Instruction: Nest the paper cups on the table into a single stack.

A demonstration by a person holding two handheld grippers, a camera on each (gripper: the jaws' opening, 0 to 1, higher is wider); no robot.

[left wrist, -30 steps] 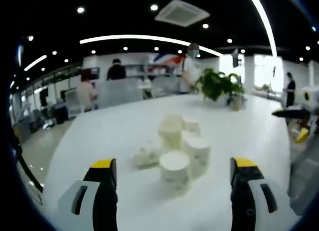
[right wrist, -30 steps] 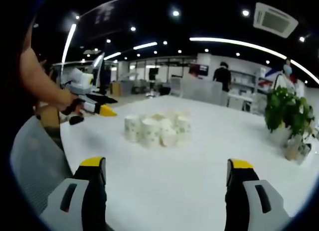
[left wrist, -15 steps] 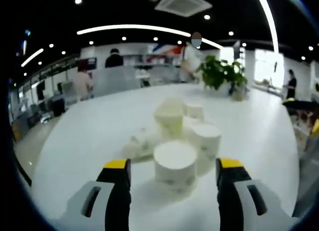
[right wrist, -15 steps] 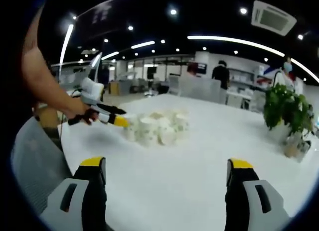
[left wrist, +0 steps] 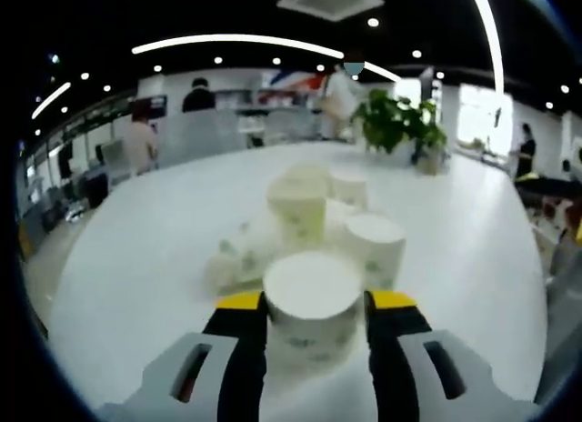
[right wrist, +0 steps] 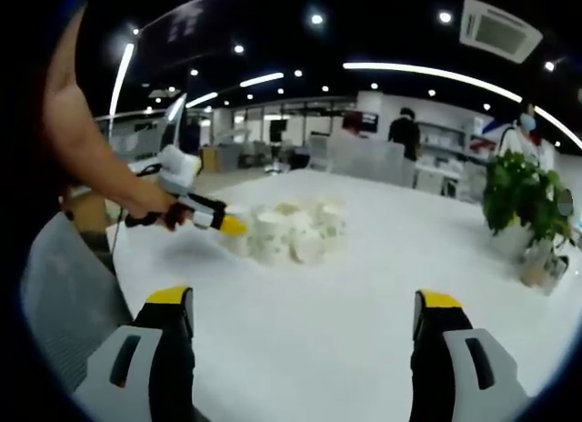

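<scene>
Both jaws of the left gripper point(left wrist: 312, 302), wider earlier, now hug an upside-down white paper cup point(left wrist: 312, 299); the right gripper point(right wrist: 305, 304) gapes open.

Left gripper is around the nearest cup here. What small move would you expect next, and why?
Probably close the left gripper on the nearest paper cup. That cup sits upside down between the yellow-tipped jaws, which flank its sides closely; whether they already touch is unclear. The other cups stand just behind it on the table, and the right gripper hangs open, well back.

You see bright ceiling strips glaring from twelve o'clock, soft blur throughout, and strong bending at the edges
</scene>
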